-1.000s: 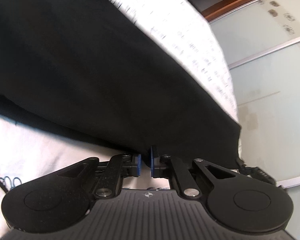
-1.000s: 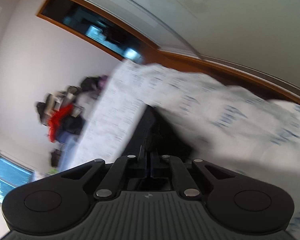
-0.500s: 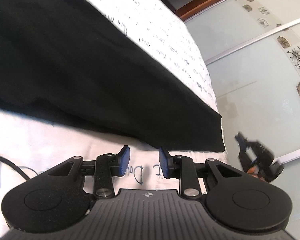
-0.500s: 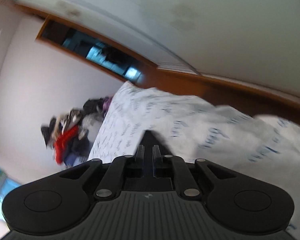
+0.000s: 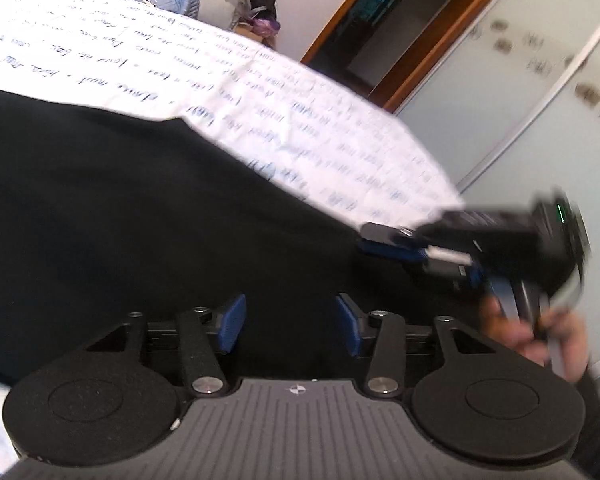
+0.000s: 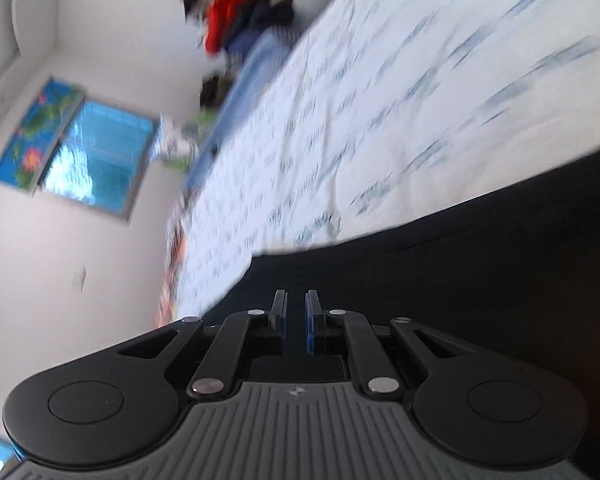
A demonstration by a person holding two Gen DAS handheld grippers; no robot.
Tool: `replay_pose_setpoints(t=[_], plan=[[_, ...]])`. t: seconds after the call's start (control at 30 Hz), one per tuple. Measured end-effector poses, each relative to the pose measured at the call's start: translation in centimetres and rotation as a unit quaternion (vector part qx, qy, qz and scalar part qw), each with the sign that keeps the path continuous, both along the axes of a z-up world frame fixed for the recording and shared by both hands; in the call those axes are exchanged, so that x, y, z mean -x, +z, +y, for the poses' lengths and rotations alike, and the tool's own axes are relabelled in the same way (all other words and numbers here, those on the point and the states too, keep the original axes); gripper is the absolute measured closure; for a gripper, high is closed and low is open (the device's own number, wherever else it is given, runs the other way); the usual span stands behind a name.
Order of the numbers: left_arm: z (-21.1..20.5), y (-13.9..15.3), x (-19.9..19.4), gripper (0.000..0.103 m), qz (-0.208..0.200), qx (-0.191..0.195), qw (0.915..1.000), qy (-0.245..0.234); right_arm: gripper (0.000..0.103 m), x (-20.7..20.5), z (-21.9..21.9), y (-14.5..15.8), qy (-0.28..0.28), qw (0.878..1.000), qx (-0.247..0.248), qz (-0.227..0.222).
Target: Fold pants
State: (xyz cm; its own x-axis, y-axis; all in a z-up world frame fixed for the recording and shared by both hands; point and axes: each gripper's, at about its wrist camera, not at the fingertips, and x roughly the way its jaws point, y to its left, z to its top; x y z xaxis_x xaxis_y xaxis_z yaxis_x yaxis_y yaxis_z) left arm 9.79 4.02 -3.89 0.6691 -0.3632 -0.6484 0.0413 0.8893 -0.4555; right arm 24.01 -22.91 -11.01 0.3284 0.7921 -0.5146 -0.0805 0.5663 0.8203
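Note:
The black pants [image 5: 132, 208] lie flat on a bed with a white sheet printed with blue script [image 5: 260, 92]. My left gripper [image 5: 288, 330] is open and empty just above the near part of the pants. My right gripper [image 6: 296, 320] has its jaws a small gap apart with nothing between them, over a corner of the pants [image 6: 440, 280]. It also shows blurred in the left wrist view [image 5: 396, 246], at the pants' right edge, held by a hand [image 5: 540, 332].
A heap of clothes [image 6: 240, 12] lies past the bed's far end, with a window [image 6: 88, 152] on the wall. A wooden door frame [image 5: 380, 40] and a pale sliding wardrobe door [image 5: 520, 80] stand to the right of the bed.
Both grippers let go of the pants. The left jaws opened wide and rose over the cloth. The right gripper opened slightly and swung down toward the bed, beside the left one.

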Motion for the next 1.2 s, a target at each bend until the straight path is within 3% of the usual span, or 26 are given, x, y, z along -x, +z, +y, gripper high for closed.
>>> replay_pose_setpoints(t=[0.07, 0.17, 0.27, 0.33, 0.37, 0.43, 0.53, 0.67, 0.73, 0.87, 0.97, 1.03, 1.1, 1.13, 1.17, 1.2], plan=[[0.0, -0.8, 0.6, 0.048, -0.006, -0.02, 0.9998, -0.004, 0.095, -1.5, 1.0, -1.2, -0.007, 0.998, 0.068, 0.005], [0.8, -1.7, 2.4, 0.043, -0.041, -0.026, 0.9988, -0.003, 0.095, -2.0, 0.3, -1.0, -0.005, 0.999, 0.051, 0.008], [1.3, -2.9, 4.3, 0.029, -0.089, -0.016, 0.9958, 0.016, 0.095, -1.6, -0.7, 1.6, 0.019, 0.991, 0.123, -0.055], [1.2, -3.9, 5.4, 0.028, -0.121, -0.021, 0.9923, 0.019, 0.095, -1.2, -1.1, 2.9, 0.054, 0.979, 0.173, -0.095], [0.8, -3.5, 5.2, 0.027, -0.124, -0.026, 0.9917, 0.02, 0.095, -1.0, -1.1, 3.4, 0.08, 0.972, 0.195, -0.107], [0.6, -3.3, 5.5, 0.015, -0.133, -0.023, 0.9907, 0.012, 0.095, -0.8, -0.8, 3.6, 0.138, 0.954, 0.233, -0.128], [0.6, -3.2, 5.5, 0.013, -0.13, -0.022, 0.9912, 0.007, 0.095, -1.0, -0.2, 3.5, 0.19, 0.925, 0.288, -0.159], [0.6, -3.2, 5.6, 0.012, -0.128, -0.006, 0.9917, 0.006, 0.095, -1.5, 0.6, 3.6, 0.267, 0.895, 0.305, -0.186], [0.6, -3.2, 5.1, 0.011, -0.127, 0.001, 0.9919, 0.004, 0.095, -2.3, 1.1, 3.6, 0.295, 0.886, 0.301, -0.192], [0.6, -3.3, 4.9, 0.01, -0.124, 0.005, 0.9923, 0.004, 0.092, -4.9, 0.6, 2.9, 0.322, 0.899, 0.248, -0.162], [0.6, -3.4, 4.6, 0.01, -0.121, 0.006, 0.9927, 0.005, 0.088, -7.1, -0.6, 1.9, 0.327, 0.919, 0.183, -0.121], [0.5, -3.5, 4.5, 0.01, -0.119, 0.006, 0.9928, 0.006, 0.077, -8.0, -1.2, 1.4, 0.337, 0.925, 0.143, -0.102], [0.5, -3.6, 4.4, 0.01, -0.118, 0.005, 0.993, 0.008, 0.043, -8.8, -1.6, 1.0, 0.346, 0.929, 0.103, -0.085], [0.4, -3.6, 4.3, 0.01, -0.117, 0.002, 0.9931, 0.008, 0.034, -9.1, -1.7, 0.8, 0.352, 0.93, 0.077, -0.075], [0.3, -3.6, 4.3, 0.01, -0.116, 0.0, 0.9932, 0.009, 0.026, -9.2, -1.6, 0.7, 0.36, 0.928, 0.063, -0.071], [0.2, -3.6, 4.3, 0.01, -0.116, -0.003, 0.9932, 0.009, 0.026, -9.3, -1.2, 0.7, 0.369, 0.924, 0.062, -0.072]])
